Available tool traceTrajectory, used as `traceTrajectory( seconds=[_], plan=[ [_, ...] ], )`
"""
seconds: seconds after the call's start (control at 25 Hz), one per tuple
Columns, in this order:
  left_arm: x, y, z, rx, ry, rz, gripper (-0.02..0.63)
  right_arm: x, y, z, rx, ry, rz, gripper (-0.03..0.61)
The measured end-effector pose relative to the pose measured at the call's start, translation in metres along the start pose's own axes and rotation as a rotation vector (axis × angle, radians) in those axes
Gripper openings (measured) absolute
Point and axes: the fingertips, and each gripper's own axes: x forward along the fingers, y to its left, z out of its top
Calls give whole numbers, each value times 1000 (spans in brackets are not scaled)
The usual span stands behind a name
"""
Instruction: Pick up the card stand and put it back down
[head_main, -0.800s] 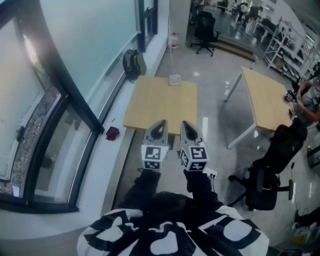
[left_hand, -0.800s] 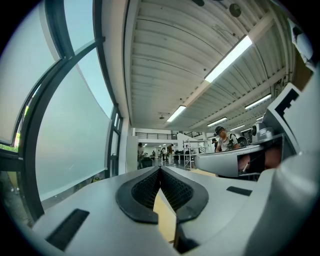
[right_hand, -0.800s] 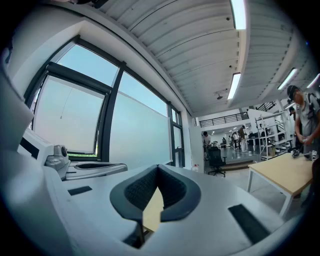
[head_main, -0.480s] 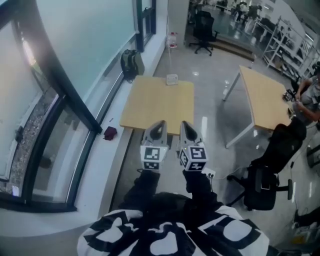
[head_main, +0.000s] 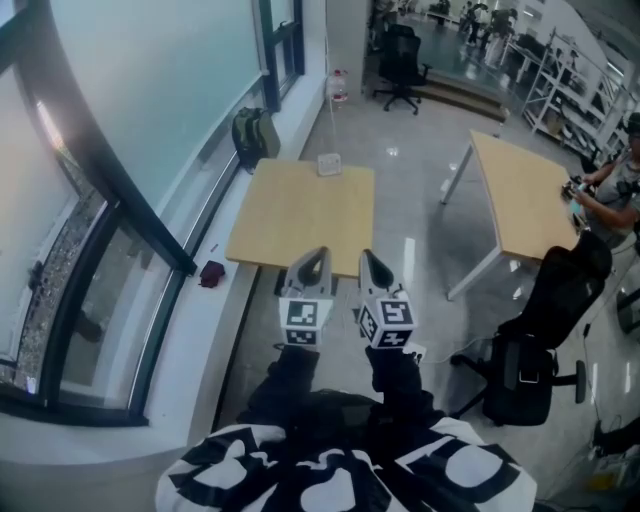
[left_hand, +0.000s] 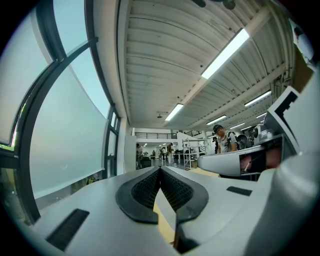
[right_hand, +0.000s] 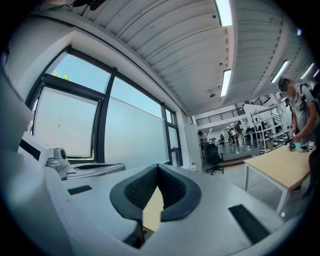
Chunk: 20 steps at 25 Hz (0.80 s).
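Card stand (head_main: 329, 163): a small, pale thing upright at the far edge of the near wooden table (head_main: 290, 225), well apart from both grippers. Left gripper (head_main: 313, 268) and right gripper (head_main: 374, 270): held level and side by side by the table's near edge, each with its jaws pressed together and nothing between them. Backpack (head_main: 252, 135): on the floor by the window, beyond the table. Black office chair (head_main: 535, 345): to the right, beside a second table (head_main: 520, 195).
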Motion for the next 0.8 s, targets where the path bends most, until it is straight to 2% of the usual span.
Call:
traceTrajectory(
  seconds=[0.16,0.44,0.64,0.8],
  plan=[
    [4,-16,-10,10,17,10,11,-6,-19,-4,13,-4,1,6],
    [19,-14,-18,15,39,22,11,8,-29,-15,39,19,18,6],
    [45,9,-30,2,50,17,11,40,-31,-24,41,37,18,6],
    [90,32,-32,-5,39,-16,11,82,-40,-27,30,45,-6,6]
  ],
)
